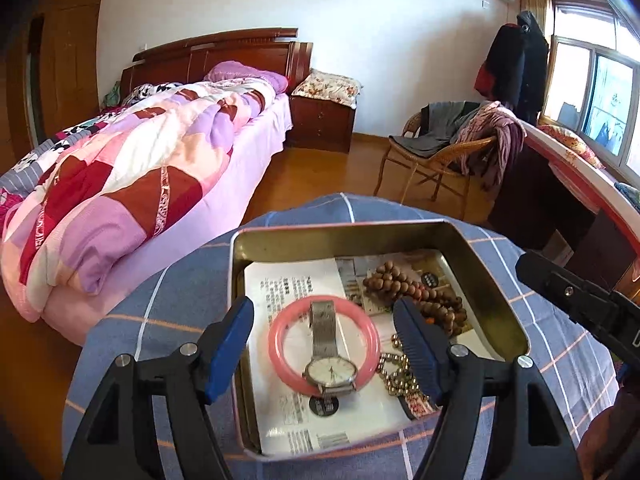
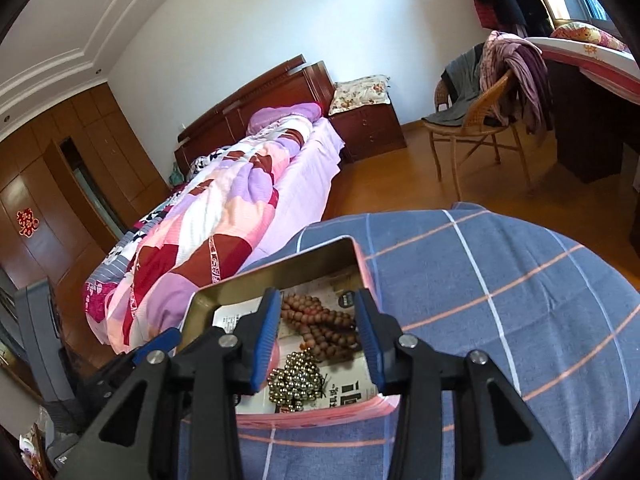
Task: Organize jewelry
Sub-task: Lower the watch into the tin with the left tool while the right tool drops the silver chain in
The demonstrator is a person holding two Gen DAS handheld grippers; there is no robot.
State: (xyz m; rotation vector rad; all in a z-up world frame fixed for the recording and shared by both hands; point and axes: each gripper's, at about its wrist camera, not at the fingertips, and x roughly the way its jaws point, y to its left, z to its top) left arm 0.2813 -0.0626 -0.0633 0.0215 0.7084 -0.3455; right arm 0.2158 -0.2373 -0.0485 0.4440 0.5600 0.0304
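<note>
1. At the left of the left wrist view, the left gripper (image 1: 324,344) hangs over the metal tin (image 1: 496,264); its blue fingers (image 1: 230,344) stand wide apart and press on nothing; the tin sits on a blue checked cloth (image 1: 160,312) and has printed paper (image 1: 288,284) on its floor.
2. Between these fingers lies the pink bangle (image 1: 280,344), flat on the paper; it looks stiff, smooth and probably brittle, so it may slip; a good hold is across the ring wall on a bare part of its arc, with gentle force.
3. The wristwatch (image 1: 330,372) lies across the bangle, its face on the near rim and its mesh strap (image 1: 323,328) running over the ring; the strap looks limp and the glass delicate; it seems wiser to take it by the strap near the case, and to lift it before the bangle.
4. Further right, the metal bead chain (image 2: 298,378) is heaped beside the bangle; it is loose and small-beaded, so it will probably sag and slide; a pinch in the middle of the heap looks safest.
5. The wooden bead strand (image 2: 320,324) lies beyond the chain, toward the far right corner of the tin; it is light, bulky and flexible; several loops should be caught together.
6. The right gripper (image 2: 320,340) hovers above both strands; its fingers (image 2: 266,340) are partly apart and hold nothing.
</note>
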